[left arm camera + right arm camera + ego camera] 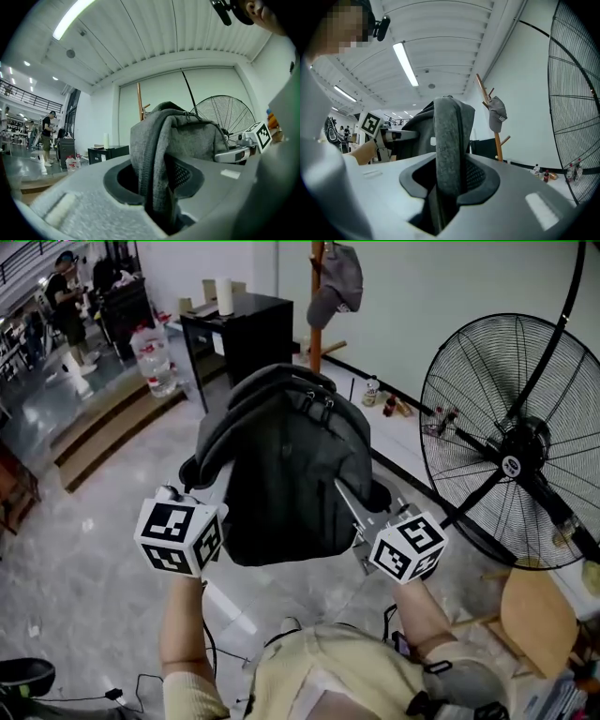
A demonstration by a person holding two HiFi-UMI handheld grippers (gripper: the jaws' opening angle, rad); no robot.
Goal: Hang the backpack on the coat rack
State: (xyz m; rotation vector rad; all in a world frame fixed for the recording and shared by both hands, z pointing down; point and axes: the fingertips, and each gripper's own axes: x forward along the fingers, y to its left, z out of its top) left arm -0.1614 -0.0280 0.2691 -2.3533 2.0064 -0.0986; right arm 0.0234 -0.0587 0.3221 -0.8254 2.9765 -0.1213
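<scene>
A dark grey backpack hangs in the air between my two grippers, top handle upward. My left gripper is shut on its left shoulder strap, which runs up between the jaws. On the other side, my right gripper is shut on the right strap. Both grippers point level. The wooden coat rack stands beyond the backpack by the white wall, with a grey cap hung on one peg. In the right gripper view the coat rack and the cap show to the right of the strap.
A big black floor fan stands close at the right. A black cabinet is left of the rack, with a water jug and wooden steps beyond. Small bottles sit along the wall. A wooden stool is at the lower right.
</scene>
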